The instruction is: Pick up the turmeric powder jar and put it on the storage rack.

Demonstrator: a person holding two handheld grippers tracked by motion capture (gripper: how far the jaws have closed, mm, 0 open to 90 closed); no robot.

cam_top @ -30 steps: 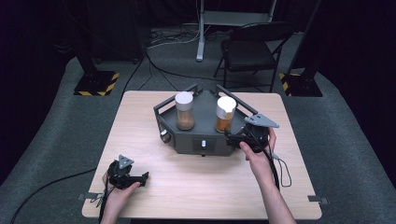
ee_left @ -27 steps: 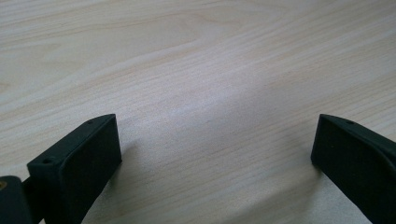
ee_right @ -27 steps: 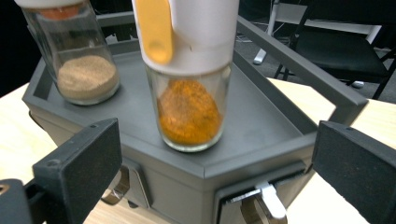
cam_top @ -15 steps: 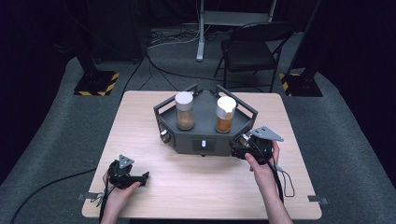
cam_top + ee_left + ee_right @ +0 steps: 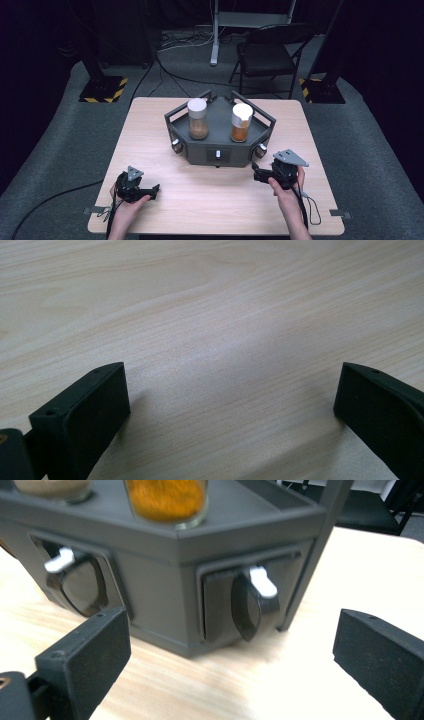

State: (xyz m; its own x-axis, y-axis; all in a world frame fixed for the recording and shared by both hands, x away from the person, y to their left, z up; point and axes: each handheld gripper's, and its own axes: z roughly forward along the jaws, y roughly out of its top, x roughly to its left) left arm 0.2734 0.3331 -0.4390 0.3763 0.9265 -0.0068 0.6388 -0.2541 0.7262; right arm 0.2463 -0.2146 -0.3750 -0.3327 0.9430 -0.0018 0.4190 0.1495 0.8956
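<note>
At table centre we count one dark angular stand (image 5: 220, 145) carrying two jars: one of brown powder (image 5: 198, 118), one of orange powder (image 5: 241, 122). Two grippers. The left gripper (image 5: 156, 189) lies near the front edge, jaws wide apart over bare wood (image 5: 210, 340). The right gripper (image 5: 257, 175) sits just beside the stand's front-right corner, jaws apart, facing two white-tipped knobs (image 5: 255, 602).

**Dark rack with two jars at mid-tabletop**

A dark grey angular rack (image 5: 218, 145) sits near the far edge of the tabletop (image 5: 200, 200), centred between its side edges. Two white-lidded glass jars stand upright on it: a brown-filled jar (image 5: 197, 119) left, an orange-filled jar (image 5: 241, 122) right. White-tipped knobs (image 5: 252, 602) stud its faces.
</note>
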